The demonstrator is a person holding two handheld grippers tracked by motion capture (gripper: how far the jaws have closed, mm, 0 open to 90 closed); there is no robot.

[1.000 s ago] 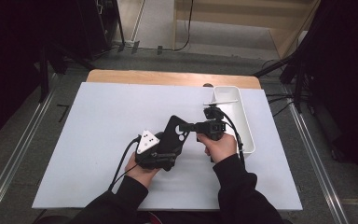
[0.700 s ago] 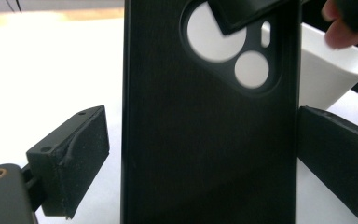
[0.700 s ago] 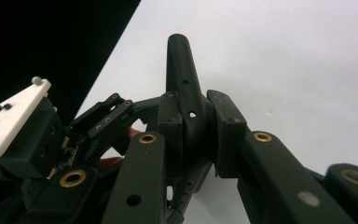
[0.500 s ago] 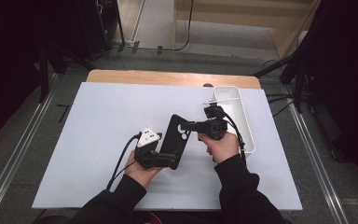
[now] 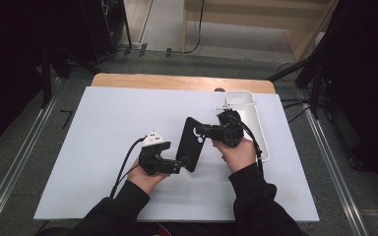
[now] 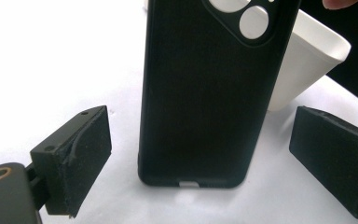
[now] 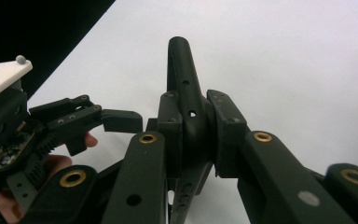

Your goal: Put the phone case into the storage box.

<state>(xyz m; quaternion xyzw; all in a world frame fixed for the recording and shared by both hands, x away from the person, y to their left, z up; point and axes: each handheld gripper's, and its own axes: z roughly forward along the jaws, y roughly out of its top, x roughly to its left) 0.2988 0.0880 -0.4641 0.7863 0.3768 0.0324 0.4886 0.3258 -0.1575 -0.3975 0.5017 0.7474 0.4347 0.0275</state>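
Your high view looks forward and down from above your side of the worktop (image 5: 103,147), far enough back to take in its whole surface and the floor around it. Your left gripper view rides close, facing along its jaws at the phone case (image 6: 205,93) with the white tray (image 6: 307,65) behind. Your right gripper view sits closer still, edge-on to the same phone case (image 7: 186,93). All three views share that case.

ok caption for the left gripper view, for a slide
Black phone case between the left gripper's open jaws, white bin behind it.
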